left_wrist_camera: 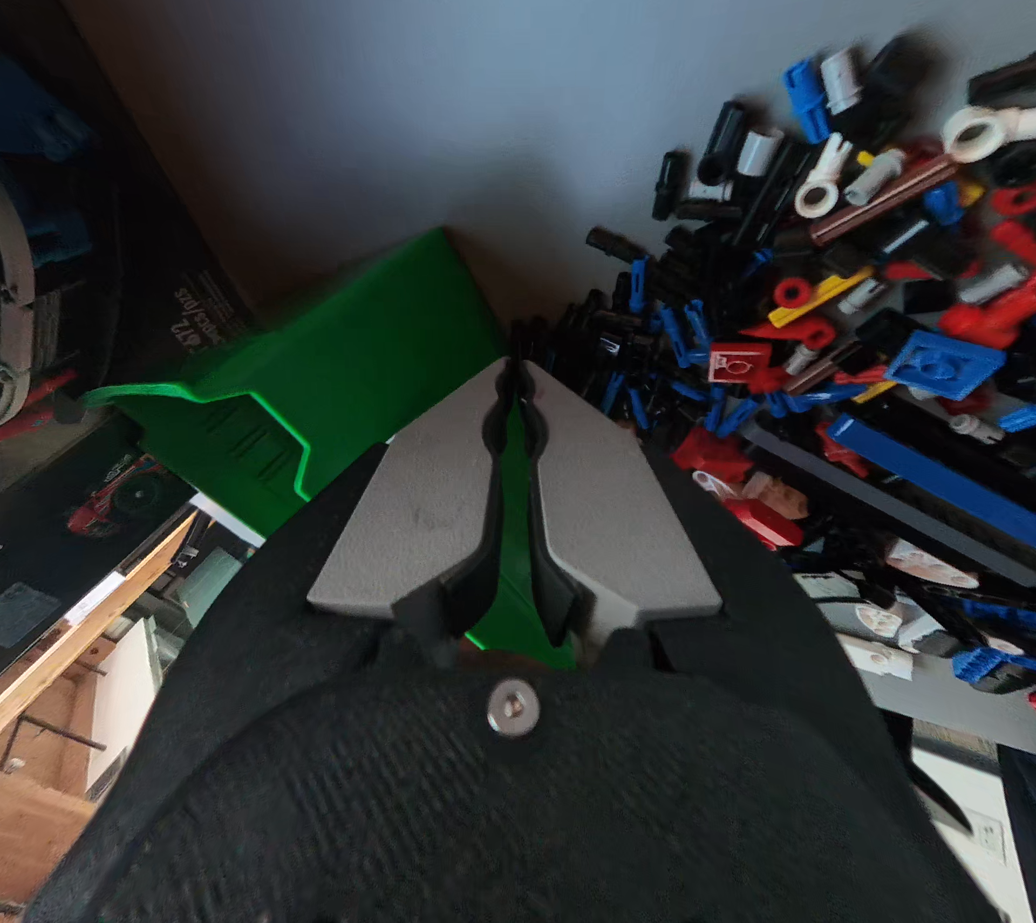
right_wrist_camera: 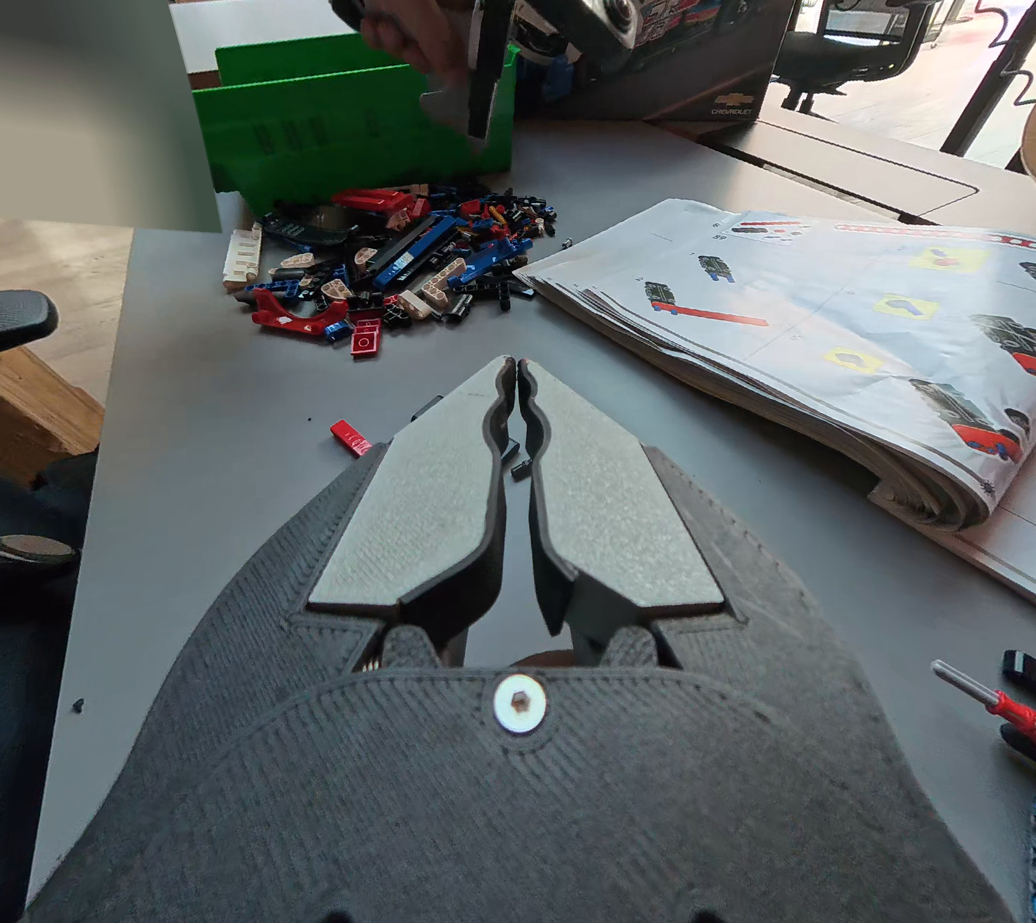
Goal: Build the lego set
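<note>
L claw (left_wrist_camera: 517, 363) closed, tips together over edge of brick pile (left_wrist_camera: 841, 335), green bin (left_wrist_camera: 347, 352) just beside; can't tell if anything's pinched. R claw (right_wrist_camera: 516, 363) closed on nothing, above grey tabletop (right_wrist_camera: 224, 419), small black bits (right_wrist_camera: 518, 464) under it, red tile (right_wrist_camera: 350, 437) near, manual (right_wrist_camera: 813, 335) to its right

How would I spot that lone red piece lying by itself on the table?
Start at the brick pile before the green bin. Come toward the near tool: the red tile lies alone on the grey table, left of it, apart from the pile.
</note>
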Motion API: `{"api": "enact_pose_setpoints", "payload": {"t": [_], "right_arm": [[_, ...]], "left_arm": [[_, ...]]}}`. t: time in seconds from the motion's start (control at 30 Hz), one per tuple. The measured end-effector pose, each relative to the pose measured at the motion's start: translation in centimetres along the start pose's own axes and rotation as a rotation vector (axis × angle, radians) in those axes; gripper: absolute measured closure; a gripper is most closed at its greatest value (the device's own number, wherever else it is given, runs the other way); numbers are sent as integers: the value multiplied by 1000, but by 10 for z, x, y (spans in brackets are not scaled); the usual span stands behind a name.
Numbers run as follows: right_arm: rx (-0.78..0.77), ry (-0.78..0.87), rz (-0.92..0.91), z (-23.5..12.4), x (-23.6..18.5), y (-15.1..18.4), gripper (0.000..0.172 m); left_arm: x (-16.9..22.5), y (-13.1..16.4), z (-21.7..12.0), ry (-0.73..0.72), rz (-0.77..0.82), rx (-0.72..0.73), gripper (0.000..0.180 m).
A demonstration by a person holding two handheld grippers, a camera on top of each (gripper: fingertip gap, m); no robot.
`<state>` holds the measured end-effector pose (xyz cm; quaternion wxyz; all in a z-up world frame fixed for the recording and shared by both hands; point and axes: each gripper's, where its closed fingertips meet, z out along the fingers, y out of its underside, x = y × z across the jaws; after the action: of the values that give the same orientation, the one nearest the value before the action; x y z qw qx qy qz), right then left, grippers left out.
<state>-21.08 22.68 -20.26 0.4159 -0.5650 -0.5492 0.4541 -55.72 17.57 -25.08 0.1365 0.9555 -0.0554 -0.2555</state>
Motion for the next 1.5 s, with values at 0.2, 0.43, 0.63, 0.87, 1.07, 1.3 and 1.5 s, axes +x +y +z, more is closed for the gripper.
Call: {"api": "enact_pose_setpoints", "payload": {"t": [0.2,0.43,0.63,0.87,1.07,1.3,1.5], "right_arm": [[-7,4,-3,1,0,1,172],[-9,13,0,1,3,2,172],[-8,23,5,0,5,3,172],[-9,24,10,1,6,3,172],[-4,29,12,0,7,2,172],[-3,28,13,0,7,2,172],[-1,32,13,0,8,2,172]], "left_arm": [[14,14,14,52,45,-72,180],[40,18,11,197,86,-77,180],[32,5,-8,218,40,39,179],[13,10,-24,209,0,97,176],[20,17,-8,176,78,15,168],[29,19,2,195,153,-50,167],[48,9,4,298,159,-45,180]]}}
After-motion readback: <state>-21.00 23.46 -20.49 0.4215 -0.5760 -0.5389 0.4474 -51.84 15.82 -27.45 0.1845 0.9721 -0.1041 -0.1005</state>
